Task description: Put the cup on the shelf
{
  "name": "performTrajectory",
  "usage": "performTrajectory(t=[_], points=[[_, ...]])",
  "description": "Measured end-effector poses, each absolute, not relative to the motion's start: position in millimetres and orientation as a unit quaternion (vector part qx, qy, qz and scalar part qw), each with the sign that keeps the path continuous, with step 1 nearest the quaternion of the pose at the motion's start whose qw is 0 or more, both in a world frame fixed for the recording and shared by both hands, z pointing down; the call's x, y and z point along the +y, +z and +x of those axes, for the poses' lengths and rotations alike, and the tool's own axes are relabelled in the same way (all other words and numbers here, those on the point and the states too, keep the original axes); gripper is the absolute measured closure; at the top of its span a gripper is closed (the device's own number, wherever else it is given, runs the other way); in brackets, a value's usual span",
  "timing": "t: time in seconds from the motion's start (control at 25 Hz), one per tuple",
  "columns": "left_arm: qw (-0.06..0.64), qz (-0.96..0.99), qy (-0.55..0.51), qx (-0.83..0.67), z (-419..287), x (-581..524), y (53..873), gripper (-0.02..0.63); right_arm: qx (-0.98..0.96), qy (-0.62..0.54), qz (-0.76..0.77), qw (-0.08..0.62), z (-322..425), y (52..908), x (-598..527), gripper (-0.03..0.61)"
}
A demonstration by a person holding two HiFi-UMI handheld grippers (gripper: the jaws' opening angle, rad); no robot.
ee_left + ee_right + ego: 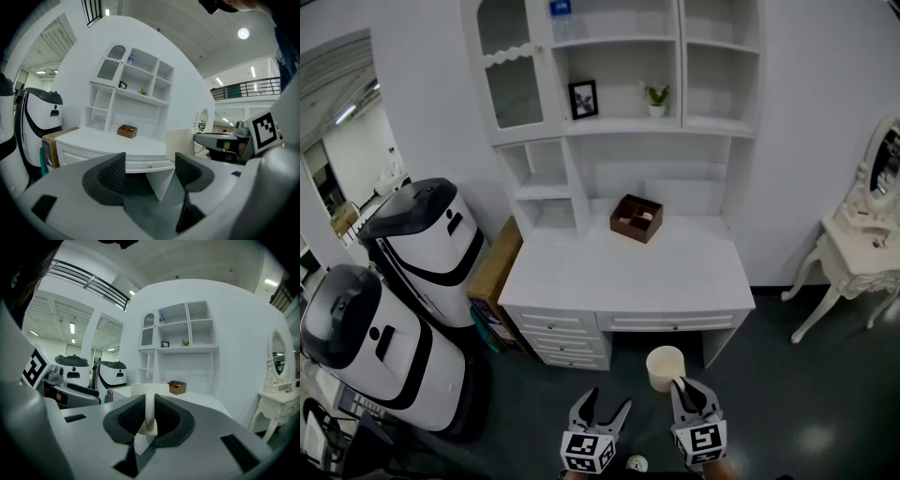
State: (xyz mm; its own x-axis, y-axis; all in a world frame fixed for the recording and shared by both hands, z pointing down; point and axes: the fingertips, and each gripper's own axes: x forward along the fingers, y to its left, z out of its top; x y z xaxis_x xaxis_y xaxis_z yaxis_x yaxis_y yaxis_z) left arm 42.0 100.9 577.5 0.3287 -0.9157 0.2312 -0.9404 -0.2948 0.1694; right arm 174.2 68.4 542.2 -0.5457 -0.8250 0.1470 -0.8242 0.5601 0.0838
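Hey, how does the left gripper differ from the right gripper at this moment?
The left gripper has its jaws wide apart, while the right gripper has its jaws nearly together. The left gripper holds nothing, while the right gripper is clamped on the cream cup. Both carry a marker cube and point toward the white desk.

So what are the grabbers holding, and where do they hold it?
The right gripper pinches the cream cup by the thin handle on its side. The left gripper is open and holds nothing.
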Motion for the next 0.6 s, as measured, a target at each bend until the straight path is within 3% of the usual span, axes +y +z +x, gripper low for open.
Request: performTrajectory(t=[0.6], points=[[0.147,0.817,0.064,-0.553,33,23,594,0.301,-0.867,0.025,0.489,0.086,168,560,5,0.526]])
